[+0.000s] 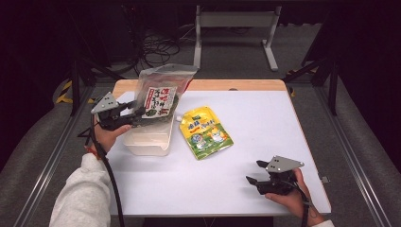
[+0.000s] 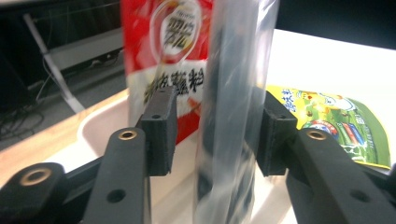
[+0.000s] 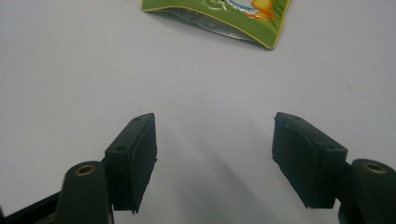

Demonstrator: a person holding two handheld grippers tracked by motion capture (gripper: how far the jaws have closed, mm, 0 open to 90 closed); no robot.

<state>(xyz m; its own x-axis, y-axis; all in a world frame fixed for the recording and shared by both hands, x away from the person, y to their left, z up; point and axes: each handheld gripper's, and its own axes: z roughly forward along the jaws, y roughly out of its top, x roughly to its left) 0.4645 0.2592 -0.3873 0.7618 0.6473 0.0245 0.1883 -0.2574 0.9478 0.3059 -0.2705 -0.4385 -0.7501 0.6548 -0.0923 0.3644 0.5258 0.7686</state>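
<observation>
Clear seaweed bag (image 1: 158, 97) stands in the white bin (image 1: 146, 140), my left gripper (image 2: 212, 135) released around it; yellow pouch (image 1: 206, 132) at three o'clock awaits my right gripper (image 3: 215, 158), gaping empty.

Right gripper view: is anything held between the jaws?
No, the right gripper stands open over bare white table, with nothing between its pads.

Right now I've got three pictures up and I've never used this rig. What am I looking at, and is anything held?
No robot: a person holds a two-jaw claw in each hand. One picture looks down from above the white table; the other two ride on the claws.

The left claw stands over a clear tub, its pads apart around a seaweed bag, pressing nothing. The right claw is open over bare table. A yellow-green pouch lies flat beside the tub.
</observation>
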